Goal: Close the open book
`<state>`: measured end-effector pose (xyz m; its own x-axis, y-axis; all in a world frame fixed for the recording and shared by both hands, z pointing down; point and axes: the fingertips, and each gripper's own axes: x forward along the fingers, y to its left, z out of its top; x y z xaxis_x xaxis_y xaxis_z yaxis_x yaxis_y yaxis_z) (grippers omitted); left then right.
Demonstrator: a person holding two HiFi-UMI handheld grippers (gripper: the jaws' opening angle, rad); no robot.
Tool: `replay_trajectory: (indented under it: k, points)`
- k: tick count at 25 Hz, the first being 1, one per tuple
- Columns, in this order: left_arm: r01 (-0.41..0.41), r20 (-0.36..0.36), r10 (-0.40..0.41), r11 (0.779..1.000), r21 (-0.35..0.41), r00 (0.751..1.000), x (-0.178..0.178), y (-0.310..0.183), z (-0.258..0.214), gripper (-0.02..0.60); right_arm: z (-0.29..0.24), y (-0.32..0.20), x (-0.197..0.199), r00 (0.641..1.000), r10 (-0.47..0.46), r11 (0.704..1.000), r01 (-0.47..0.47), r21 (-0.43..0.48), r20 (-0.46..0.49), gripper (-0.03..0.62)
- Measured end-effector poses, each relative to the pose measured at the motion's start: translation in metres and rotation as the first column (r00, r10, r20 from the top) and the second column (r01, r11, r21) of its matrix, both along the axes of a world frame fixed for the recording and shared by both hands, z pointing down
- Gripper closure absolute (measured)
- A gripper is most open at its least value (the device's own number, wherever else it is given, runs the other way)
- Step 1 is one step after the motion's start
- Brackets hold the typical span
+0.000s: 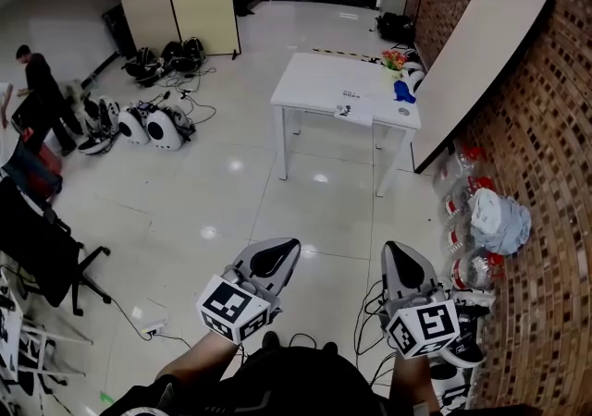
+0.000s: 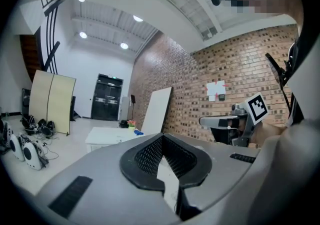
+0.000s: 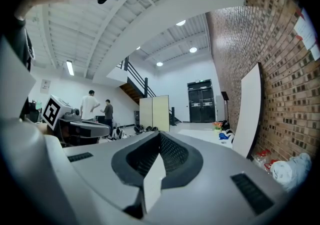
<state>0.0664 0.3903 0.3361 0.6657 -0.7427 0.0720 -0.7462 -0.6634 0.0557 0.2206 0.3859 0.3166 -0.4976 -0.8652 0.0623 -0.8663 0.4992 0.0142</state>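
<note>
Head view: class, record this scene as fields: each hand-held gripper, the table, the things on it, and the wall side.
left hand-held gripper: jaws together, empty
right hand-held gripper: jaws together, empty
table: white table, far off across the floor
on it: blue object; flat white item at near edge, too small to identify
wall side: white board leaning on brick wall
</note>
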Motion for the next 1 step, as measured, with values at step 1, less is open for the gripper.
replay_trajectory:
  k: [1]
  points:
    - [-0.004,-0.002,0.004,1.0,0.001,1.0,0.0011,0.0008,0.0012,0.58,0.0012,0.0009,-0.0015,1.0,-0.002,1.0,0.002,0.0,0.001,0.594]
